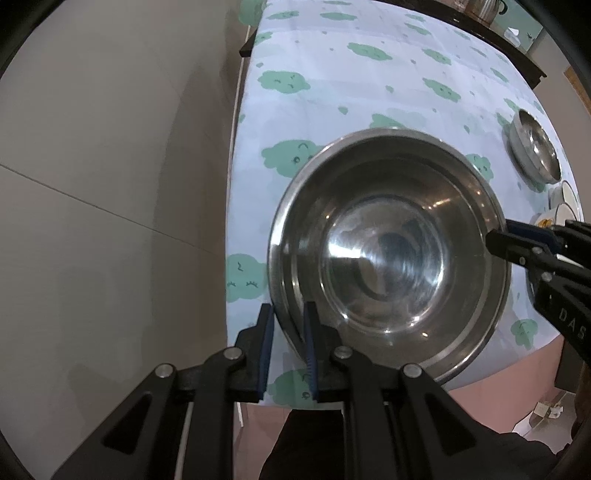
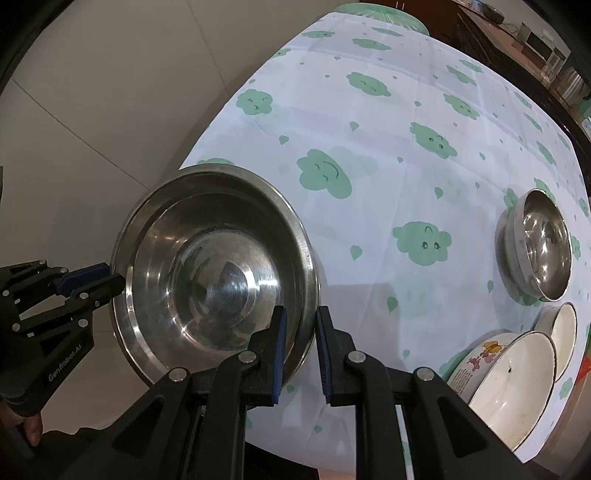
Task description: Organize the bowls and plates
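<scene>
A large steel bowl [image 1: 388,251] is held near the table's near left corner, its rim pinched on both sides. My left gripper [image 1: 288,328] is shut on its left rim. My right gripper [image 2: 301,332] is shut on its right rim; the bowl also shows in the right wrist view [image 2: 214,269]. The right gripper shows in the left wrist view [image 1: 498,240], and the left gripper shows in the right wrist view [image 2: 114,280]. A smaller steel bowl [image 2: 535,247] stands at the right. A white enamel bowl with a cartoon print [image 2: 509,380] and a second white bowl [image 2: 561,332] sit at the near right.
The table [image 2: 369,110] wears a pale cloth with green cloud faces. Its left edge drops to a tiled floor [image 1: 92,184]. A dark sideboard with steel pots [image 1: 484,11] runs behind the table's far edge.
</scene>
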